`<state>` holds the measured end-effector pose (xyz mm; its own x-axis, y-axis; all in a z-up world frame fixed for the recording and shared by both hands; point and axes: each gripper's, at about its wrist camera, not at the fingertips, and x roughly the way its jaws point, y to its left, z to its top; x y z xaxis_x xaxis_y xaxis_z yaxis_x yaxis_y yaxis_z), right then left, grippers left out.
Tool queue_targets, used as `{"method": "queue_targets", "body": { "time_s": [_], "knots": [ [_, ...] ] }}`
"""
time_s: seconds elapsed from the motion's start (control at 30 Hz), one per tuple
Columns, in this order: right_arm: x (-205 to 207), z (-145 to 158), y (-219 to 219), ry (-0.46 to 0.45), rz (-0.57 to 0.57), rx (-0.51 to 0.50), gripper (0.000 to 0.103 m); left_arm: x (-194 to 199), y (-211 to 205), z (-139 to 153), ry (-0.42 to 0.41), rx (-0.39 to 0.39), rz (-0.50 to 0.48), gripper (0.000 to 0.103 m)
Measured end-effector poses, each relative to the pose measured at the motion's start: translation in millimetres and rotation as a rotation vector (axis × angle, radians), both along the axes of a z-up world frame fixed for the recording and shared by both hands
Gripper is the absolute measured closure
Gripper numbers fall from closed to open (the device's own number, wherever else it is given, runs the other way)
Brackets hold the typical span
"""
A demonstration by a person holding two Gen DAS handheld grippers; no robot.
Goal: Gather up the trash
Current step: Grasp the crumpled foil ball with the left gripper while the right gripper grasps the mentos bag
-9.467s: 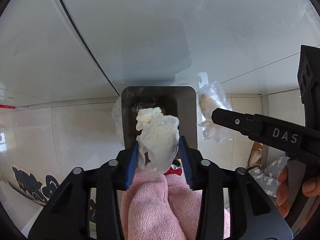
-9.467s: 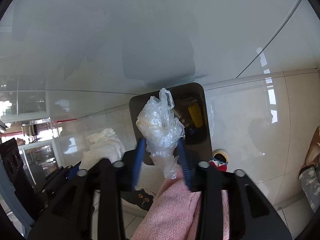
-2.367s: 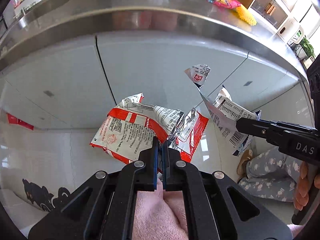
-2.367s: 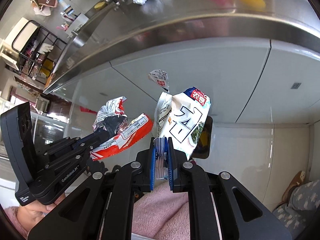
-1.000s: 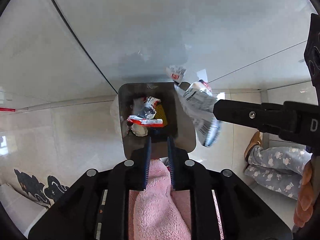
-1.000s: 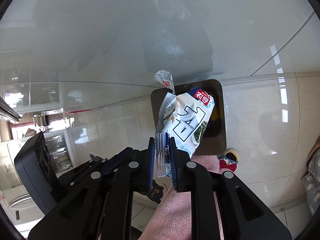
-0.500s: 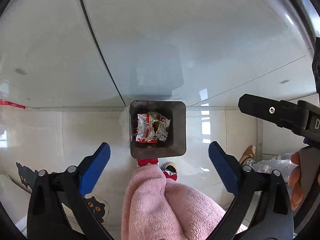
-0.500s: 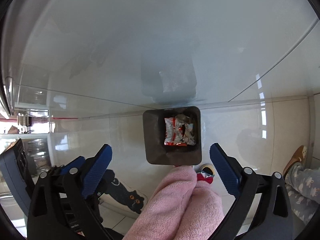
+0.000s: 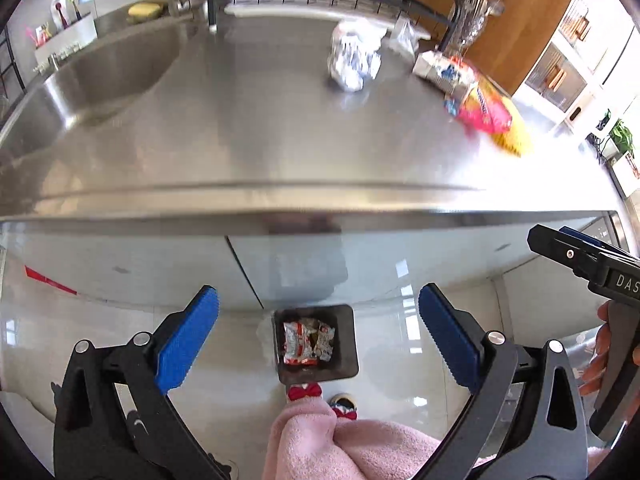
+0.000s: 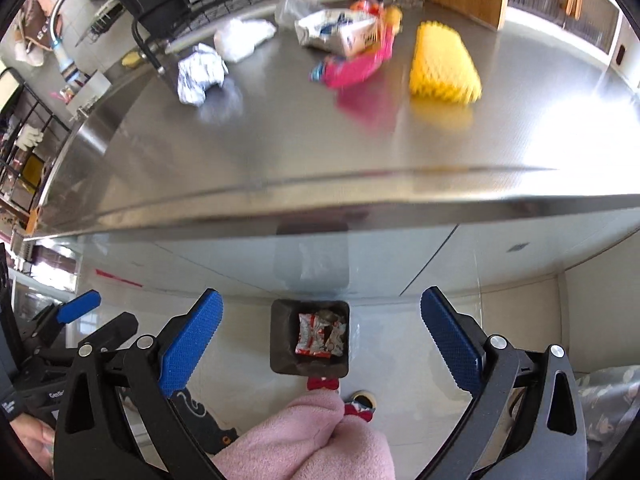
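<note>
**A:** Trash on the steel counter [image 10: 280, 148] is what I go for now: a crumpled foil ball [image 10: 200, 74], a pink wrapper [image 10: 352, 66] with a white packet [image 10: 340, 34] behind it, and a yellow ridged piece [image 10: 444, 64]. The bin [image 10: 310, 338] on the floor already has red-and-white wrappers [image 10: 320, 334] in it.

**B:** Tongs?

**A:** Both have just been opening and stand wide, nothing between the pads. From my right gripper [image 10: 320, 344] the counter litter lies up and ahead, past the counter's front edge; the bin sits straight below, between the jaws.

**B:** Which hand for which piece?

**A:** From my left gripper [image 9: 318, 338] the foil ball [image 9: 354, 66] lies ahead and slightly right, so I judge it the left's. The pink wrapper [image 9: 482, 110] runs slantwise toward the right, nearer my right gripper.
</note>
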<state>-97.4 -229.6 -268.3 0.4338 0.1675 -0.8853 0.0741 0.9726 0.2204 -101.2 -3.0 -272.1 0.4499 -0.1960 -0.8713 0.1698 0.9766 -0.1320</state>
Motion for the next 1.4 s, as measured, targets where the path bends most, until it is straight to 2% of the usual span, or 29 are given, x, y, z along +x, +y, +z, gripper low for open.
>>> {"method": "queue_targets", "body": {
  "time_s": [0.1, 0.23, 0.37, 0.57, 0.6, 0.63, 0.73, 0.8, 0.83, 0.93, 1.2, 1.27, 1.33, 1.4],
  "knots": [
    [11.0, 35.4, 0.4, -0.085, 0.002, -0.039, 0.003, 15.8, -0.1, 31.4, -0.097, -0.002, -0.006, 0.008],
    [37.1, 60.4, -12.3, -0.143, -0.015, -0.030, 0.003, 48.6, -7.6, 54.5, -0.119, 0.017, -0.031, 0.008],
    [65.3, 70.7, -28.0, -0.158, -0.045, -0.006, 0.003, 86.4, -17.9, 71.7, -0.129, 0.036, -0.047, 0.008],
    [101.3, 62.7, -46.4, -0.154, -0.095, 0.018, 0.003, 129.3, -36.9, 63.9, -0.156, 0.059, -0.075, 0.009],
    [106.8, 59.1, -48.7, -0.143, -0.100, 0.022, 0.006, 136.8, -40.2, 62.8, -0.156, 0.061, -0.083, 0.009],
    [111.4, 54.7, -50.1, -0.130, -0.104, 0.019, 0.012, 142.1, -41.8, 60.5, -0.156, 0.062, -0.089, 0.011],
    [124.0, 38.9, -54.4, -0.088, -0.108, 0.020, 0.034, 159.7, -47.9, 51.4, -0.135, 0.057, -0.100, 0.024],
    [131.9, 28.4, -54.5, -0.060, -0.098, 0.013, 0.042, 171.7, -52.4, 44.4, -0.118, 0.051, -0.109, 0.037],
    [135.1, 24.7, -53.8, -0.053, -0.094, 0.007, 0.047, 176.6, -54.5, 41.1, -0.110, 0.056, -0.110, 0.038],
    [143.3, 16.7, -52.7, -0.041, -0.089, -0.012, 0.053, 189.4, -58.6, 31.3, -0.093, 0.063, -0.118, 0.043],
    [155.8, 3.3, -50.5, -0.008, -0.073, 0.018, 0.057, 212.6, -59.0, 8.9, -0.047, 0.085, -0.111, 0.043],
    [157.5, -0.7, -48.4, 0.006, -0.066, 0.017, 0.062, 214.2, -60.7, 5.7, -0.041, 0.085, -0.120, 0.044],
    [158.2, -2.7, -45.4, 0.010, -0.054, 0.008, 0.076, 214.3, -62.3, 3.9, -0.037, 0.070, -0.136, 0.049],
    [158.5, -2.9, -42.9, 0.009, -0.042, 0.004, 0.088, 212.7, -64.8, 4.9, -0.047, 0.071, -0.149, 0.068]
  ]
}}
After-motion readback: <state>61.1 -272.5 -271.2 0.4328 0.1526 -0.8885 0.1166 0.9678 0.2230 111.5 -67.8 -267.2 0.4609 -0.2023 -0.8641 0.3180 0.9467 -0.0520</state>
